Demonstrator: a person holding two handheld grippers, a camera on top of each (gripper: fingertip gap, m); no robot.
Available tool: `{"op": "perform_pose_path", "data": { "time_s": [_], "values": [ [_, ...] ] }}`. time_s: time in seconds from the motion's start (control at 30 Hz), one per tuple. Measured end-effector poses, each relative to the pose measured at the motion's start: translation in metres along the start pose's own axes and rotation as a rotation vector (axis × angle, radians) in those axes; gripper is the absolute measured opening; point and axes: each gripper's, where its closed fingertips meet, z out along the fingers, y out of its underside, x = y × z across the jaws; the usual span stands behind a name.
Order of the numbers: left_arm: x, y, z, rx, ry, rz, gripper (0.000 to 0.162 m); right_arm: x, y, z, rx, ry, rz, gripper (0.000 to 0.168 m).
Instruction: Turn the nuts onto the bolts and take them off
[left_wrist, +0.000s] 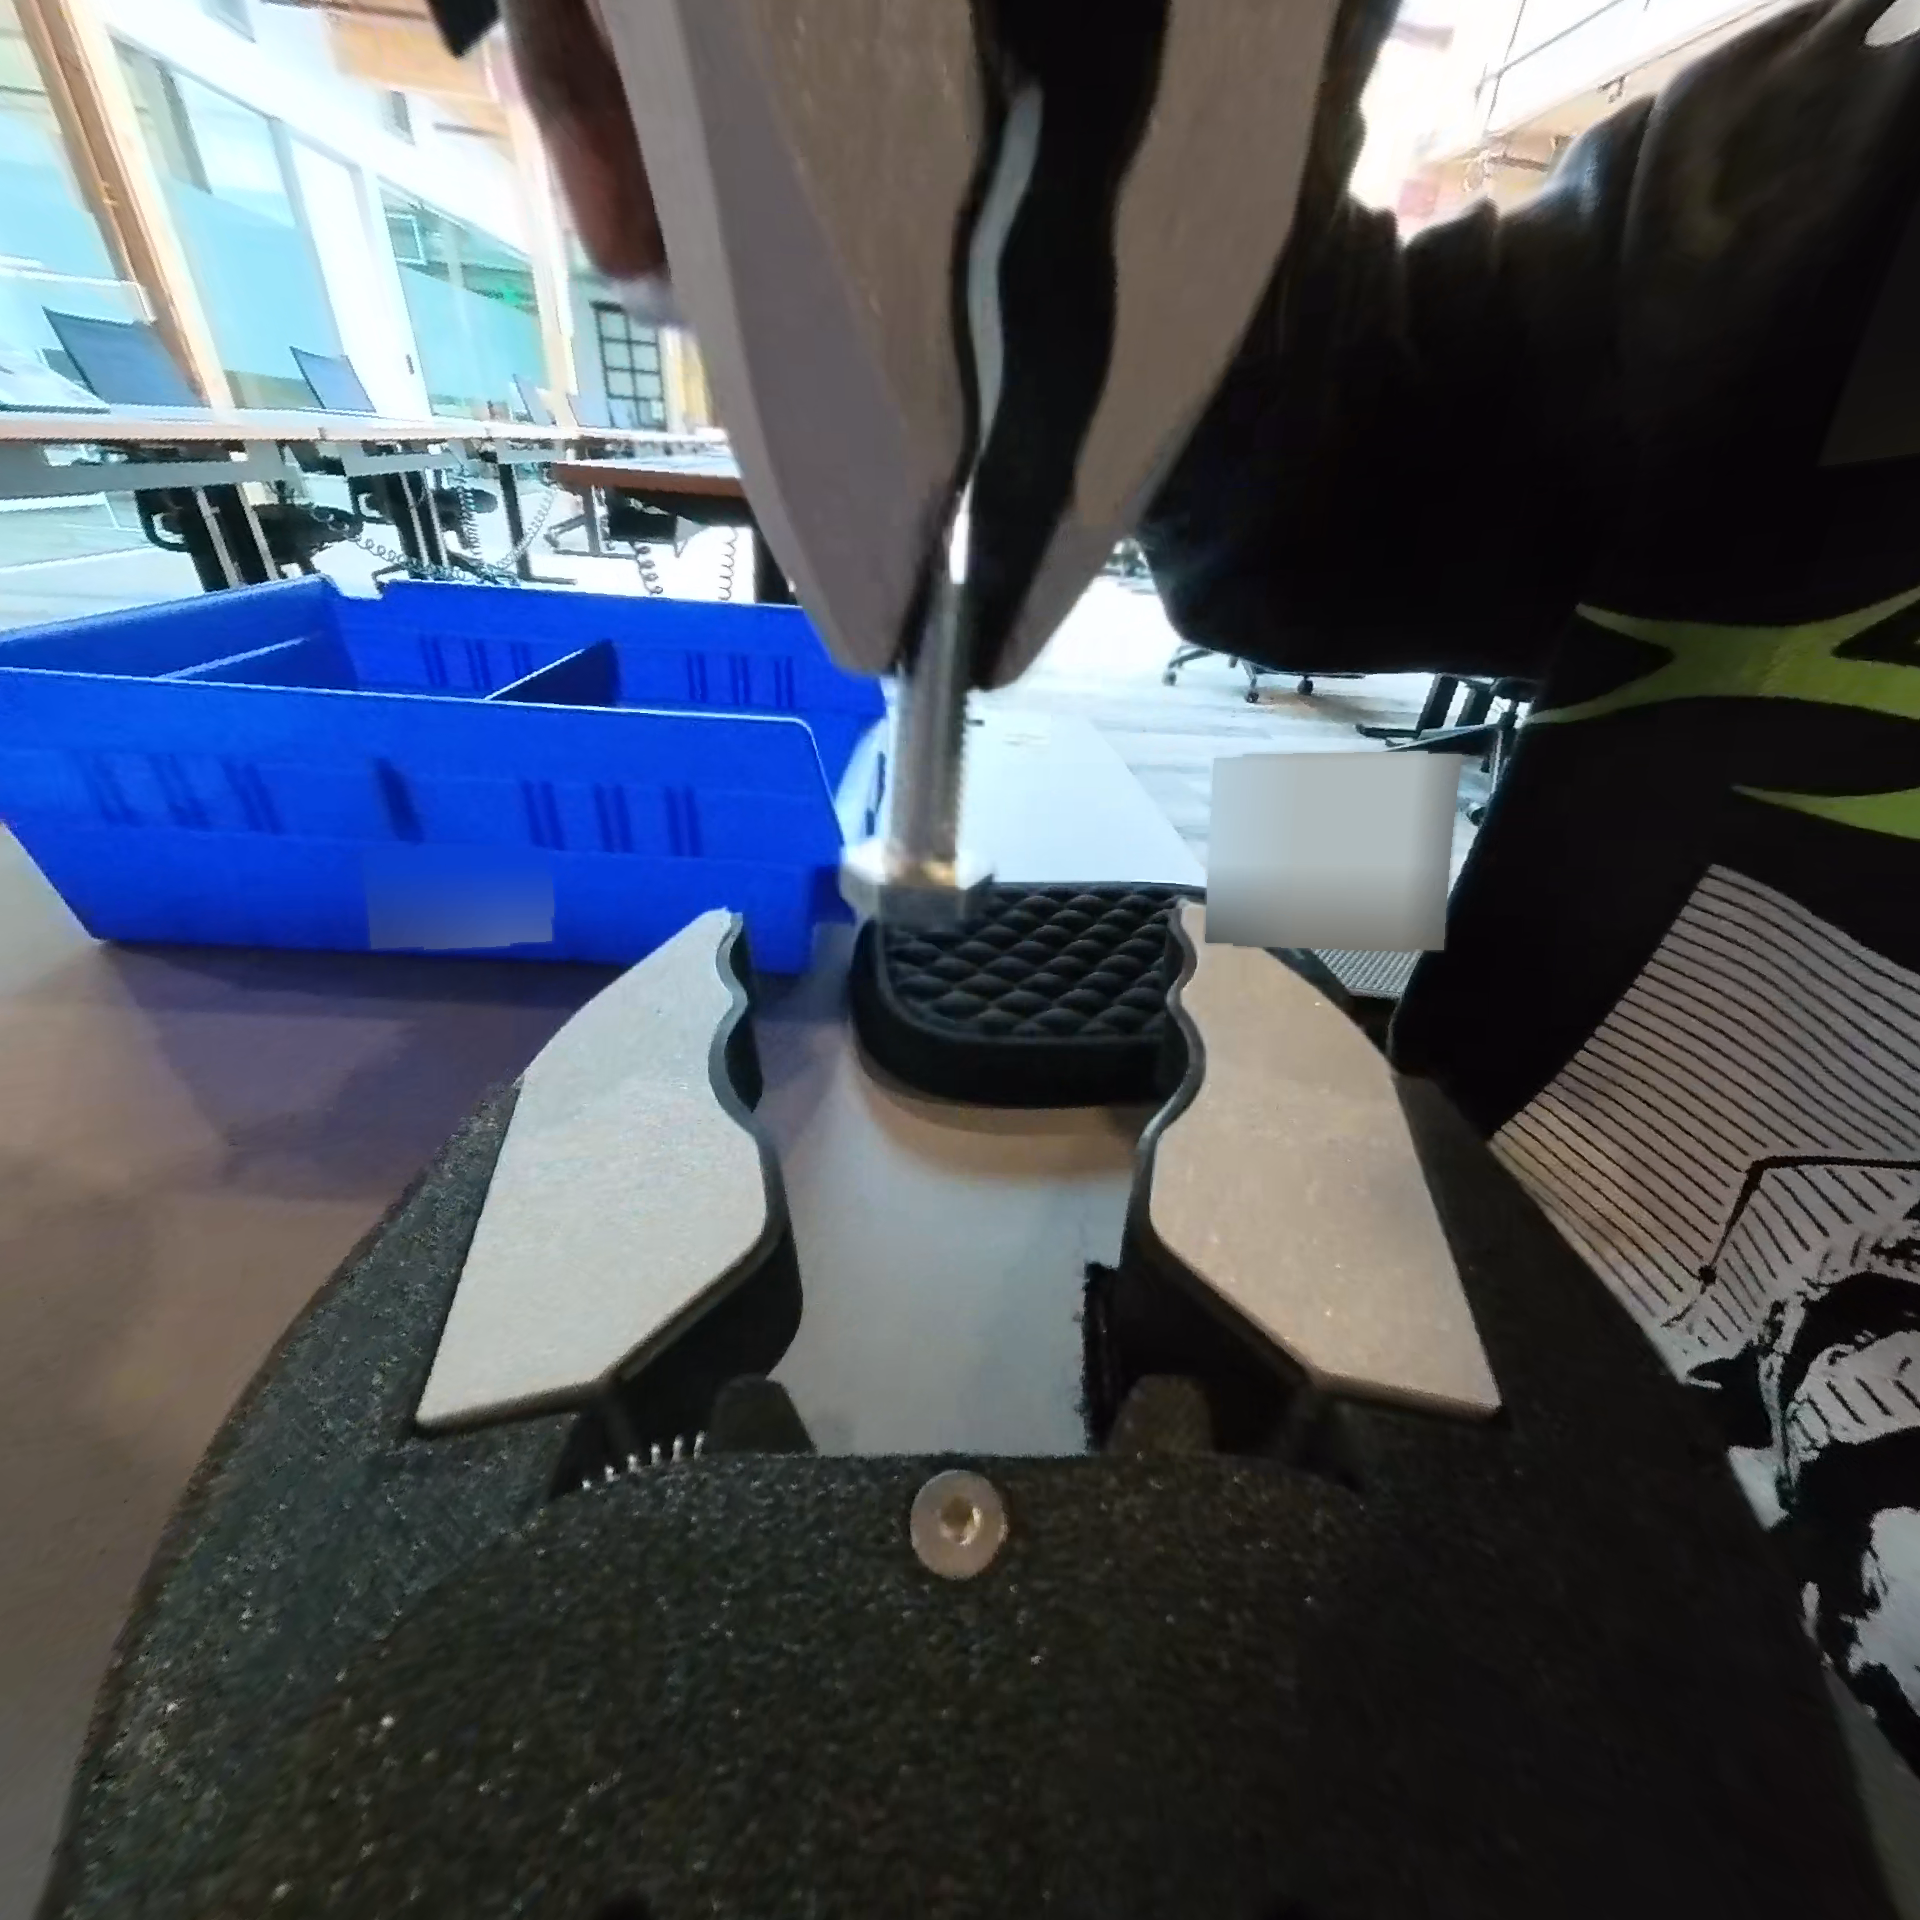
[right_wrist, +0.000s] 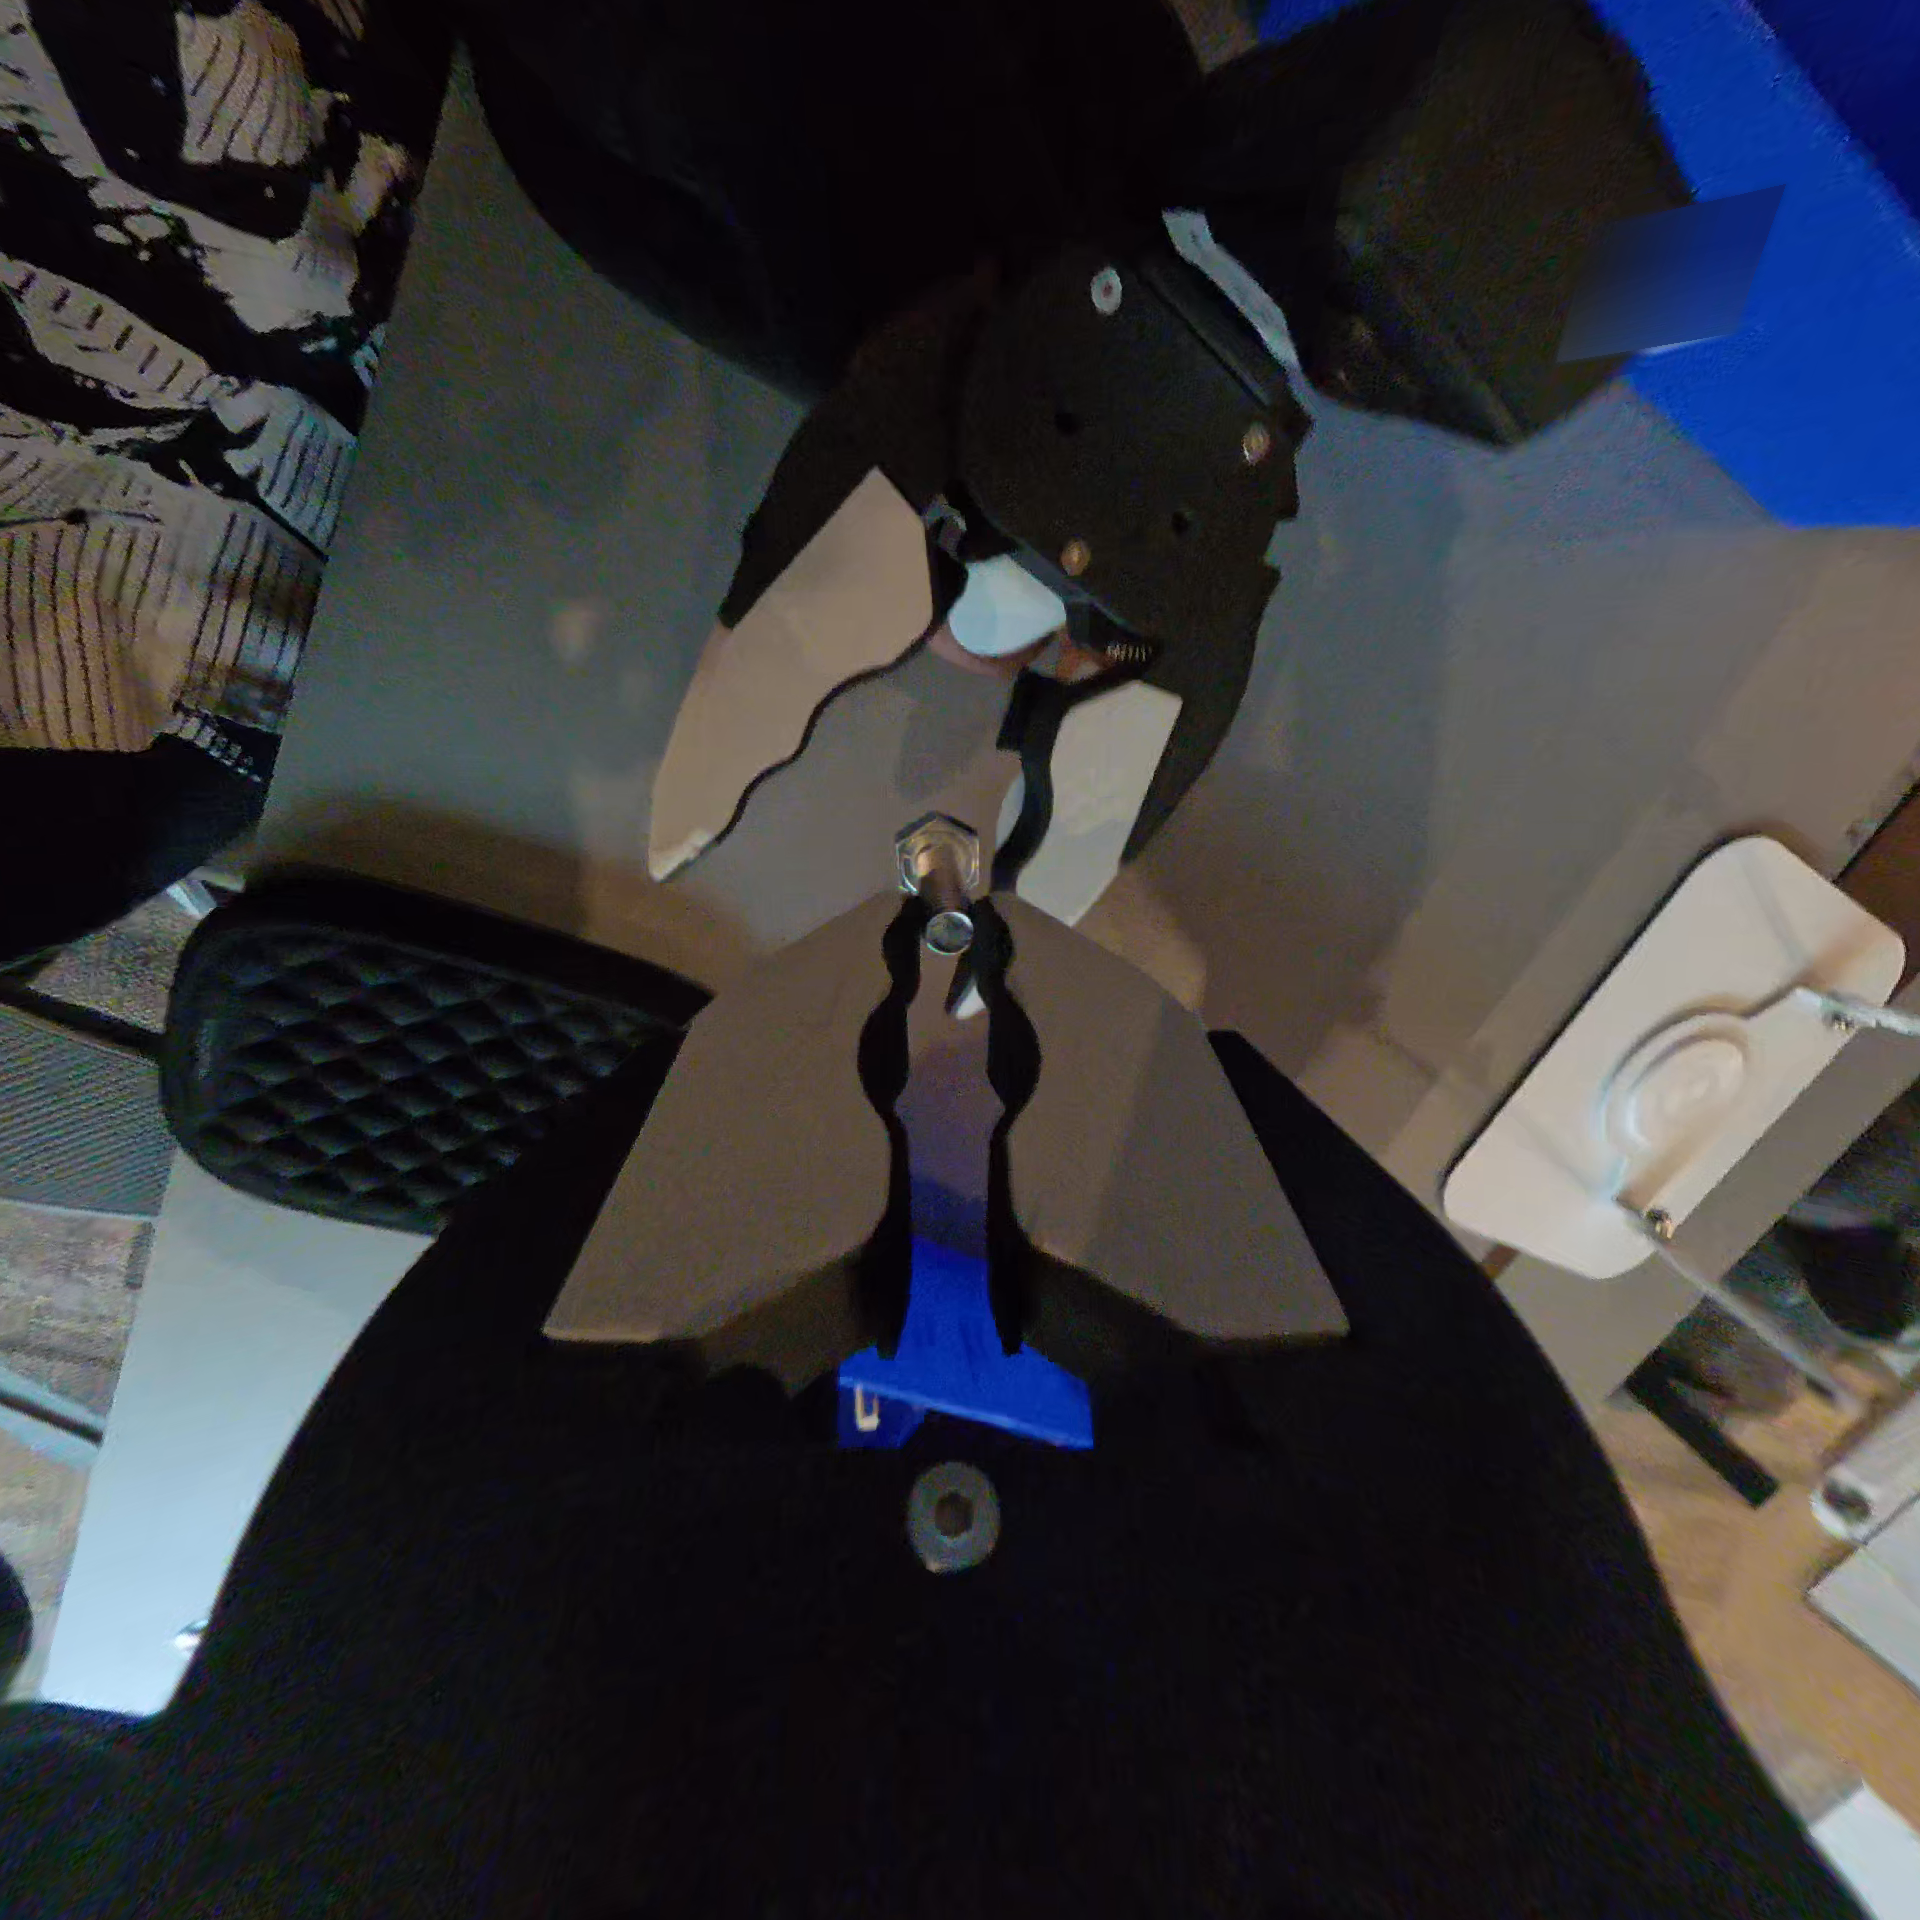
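A silver bolt (left_wrist: 933, 758) hangs upright over the grey table. My right gripper (left_wrist: 940, 665) comes down from above and is shut on the bolt's upper threaded end. It also shows in the right wrist view (right_wrist: 948, 920), closed on the bolt's round tip (right_wrist: 948, 932). A hexagonal piece (left_wrist: 914, 878) sits at the bolt's lower end (right_wrist: 935, 850); I cannot tell whether it is the head or a nut. My left gripper (left_wrist: 956, 925) is open and empty. Its jaws stand on either side of the hexagonal piece, apart from it, as the right wrist view (right_wrist: 883, 862) also shows.
A blue divided bin (left_wrist: 416, 790) stands on the table to the left of the bolt. A black quilted pad (left_wrist: 1039, 987) lies just beyond it. A white moulded plate (right_wrist: 1662, 1060) sits off to the side. A person's patterned sleeve (left_wrist: 1662, 1195) is close on the right.
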Motion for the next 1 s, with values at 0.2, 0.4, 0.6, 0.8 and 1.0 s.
{"op": "perform_pose_path", "data": {
  "time_s": [0.2, 0.4, 0.6, 0.8, 1.0],
  "values": [
    [-0.001, -0.002, -0.001, 0.010, -0.008, 0.001, 0.069, -0.009, 0.056, -0.030, -0.061, 0.064, 0.191, 0.009],
    [0.000, -0.002, -0.001, 0.008, -0.004, 0.005, 0.065, -0.035, 0.151, -0.042, -0.183, 0.091, 0.511, 0.009],
    [0.000, -0.004, -0.003, 0.020, 0.000, -0.002, 0.061, -0.062, 0.240, -0.015, -0.300, 0.095, 0.849, 0.009],
    [-0.001, -0.003, -0.003, 0.018, -0.003, -0.004, 0.060, -0.069, 0.288, 0.022, -0.311, 0.093, 1.024, 0.009],
    [-0.001, -0.002, -0.003, 0.014, -0.003, -0.006, 0.059, -0.070, 0.306, 0.043, -0.309, 0.074, 1.078, 0.009]
  ]
}}
